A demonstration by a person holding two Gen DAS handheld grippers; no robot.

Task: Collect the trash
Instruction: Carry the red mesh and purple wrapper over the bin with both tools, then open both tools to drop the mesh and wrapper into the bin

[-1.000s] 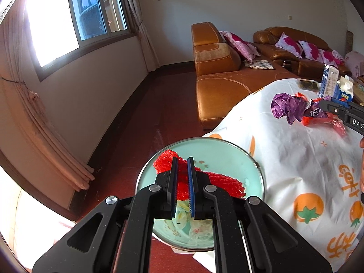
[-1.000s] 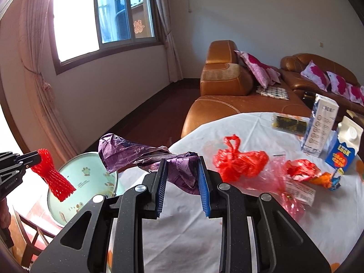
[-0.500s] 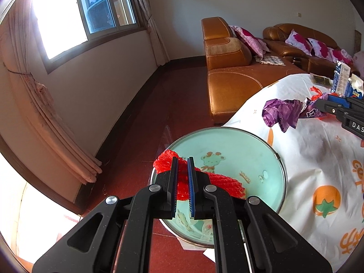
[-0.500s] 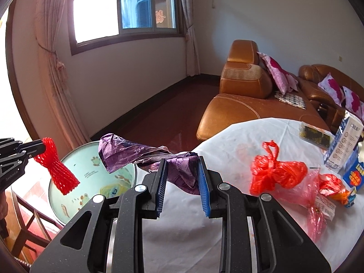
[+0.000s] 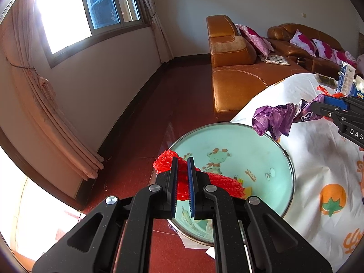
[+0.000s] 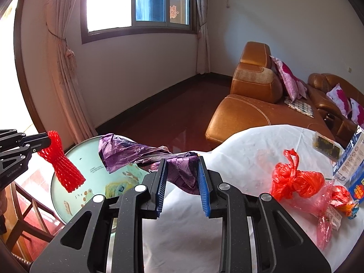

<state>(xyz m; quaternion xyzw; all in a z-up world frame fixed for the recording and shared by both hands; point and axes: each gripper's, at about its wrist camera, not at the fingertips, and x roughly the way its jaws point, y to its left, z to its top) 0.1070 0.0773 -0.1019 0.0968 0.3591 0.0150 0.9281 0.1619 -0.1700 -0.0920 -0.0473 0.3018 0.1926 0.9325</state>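
Observation:
My left gripper (image 5: 182, 162) is shut on a red foam net sleeve (image 5: 218, 180), which hangs over a round mint-green basin (image 5: 261, 157) with cartoon prints. From the right wrist view the same red sleeve (image 6: 64, 170) dangles from the left gripper (image 6: 46, 140) above the basin (image 6: 95, 163). My right gripper (image 6: 182, 162) is shut on a crumpled purple plastic bag (image 6: 136, 153), whose loose end reaches out over the basin's rim. In the left wrist view that purple bag (image 5: 275, 118) and the right gripper (image 5: 322, 103) sit at the basin's far right edge.
A table with a white fruit-print cloth (image 6: 245, 147) carries a knotted red bag (image 6: 293, 179), pink wrappers (image 6: 327, 211), a dark packet (image 6: 325, 144) and cartons (image 6: 351, 157). The basin rests on a wooden stool (image 6: 25, 207). Brown leather sofas (image 6: 250, 104) stand behind, over a red floor (image 5: 141, 118).
Both hands have shifted toward the basin: the purple bag now overhangs its rim and more of the basin's inside shows under the red sleeve. Both grips are unchanged.

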